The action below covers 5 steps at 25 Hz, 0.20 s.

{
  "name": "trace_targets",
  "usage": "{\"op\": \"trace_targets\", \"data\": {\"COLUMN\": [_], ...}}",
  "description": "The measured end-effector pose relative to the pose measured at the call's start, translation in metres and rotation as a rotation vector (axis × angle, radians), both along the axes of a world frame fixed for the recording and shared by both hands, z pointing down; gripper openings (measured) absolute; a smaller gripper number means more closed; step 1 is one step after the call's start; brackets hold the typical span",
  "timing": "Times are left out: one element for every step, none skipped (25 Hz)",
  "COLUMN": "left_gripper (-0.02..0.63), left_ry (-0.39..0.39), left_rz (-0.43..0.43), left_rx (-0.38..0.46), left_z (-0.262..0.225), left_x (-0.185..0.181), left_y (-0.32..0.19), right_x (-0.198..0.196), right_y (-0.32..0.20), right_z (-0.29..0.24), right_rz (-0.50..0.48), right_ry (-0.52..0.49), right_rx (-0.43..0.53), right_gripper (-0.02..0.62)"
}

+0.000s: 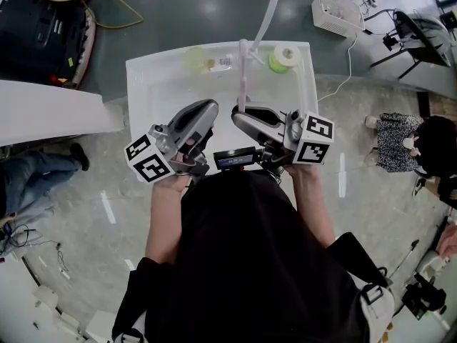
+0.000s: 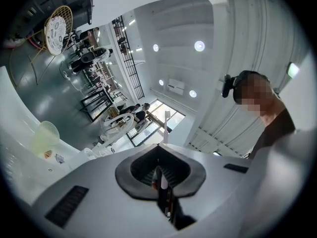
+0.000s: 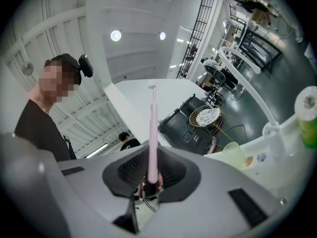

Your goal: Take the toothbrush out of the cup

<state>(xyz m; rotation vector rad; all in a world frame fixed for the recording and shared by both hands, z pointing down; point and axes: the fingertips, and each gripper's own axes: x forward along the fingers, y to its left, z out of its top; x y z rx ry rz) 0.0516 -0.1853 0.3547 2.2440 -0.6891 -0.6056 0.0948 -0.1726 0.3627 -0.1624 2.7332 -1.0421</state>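
Right hand-held gripper [image 3: 150, 178]: jaws were clamped on the handle of the pink toothbrush [image 3: 153, 133], which stuck out straight ahead of them.
Left hand-held gripper [image 2: 161, 175]: jaws were together, nothing between them.
Toothbrush: was out of the cup, over the white tabletop [image 1: 153, 84].
Cup [image 1: 194, 58]: pale green, sat at the tabletop's far side, apart from the brush.

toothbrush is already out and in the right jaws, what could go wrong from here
1. The right gripper pinches the pink toothbrush only at its bottom end. The long free shaft could pivot or slip out if the hand tilts or jerks.
2. In the head view, the brush tip looks close to the white curved tube, so a careless swing might knock it.
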Motion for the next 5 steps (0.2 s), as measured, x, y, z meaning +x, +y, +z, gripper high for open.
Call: {"op": "trace_targets", "data": {"left_gripper": [0.008, 0.008, 0.008, 0.008, 0.008], "left_ry": [0.0, 0.0, 0.0, 0.0, 0.0], "left_rz": [-0.001, -0.001, -0.002, -0.002, -0.003], "left_rx": [-0.001, -0.002, -0.002, -0.003, -0.004], "left_z": [0.0003, 0.0005, 0.0007, 0.0009, 0.0011], "left_x": [0.0, 0.0, -0.0001, -0.0002, -0.0004], "left_y": [0.0001, 0.0002, 0.0003, 0.0004, 0.0006], "right_x": [0.0001, 0.0002, 0.0003, 0.0004, 0.0004], "right_y": [0.0001, 0.0001, 0.0002, 0.0002, 0.0002], "right_z": [0.0004, 0.0008, 0.0011, 0.0013, 0.0016], "right_rz": [0.0, 0.0, 0.0, 0.0, 0.0], "right_ry": [0.0, 0.001, 0.001, 0.002, 0.002], "right_rx": [-0.001, -0.002, -0.003, -0.004, -0.005], "right_gripper": [0.057, 0.057, 0.057, 0.057, 0.057]}}
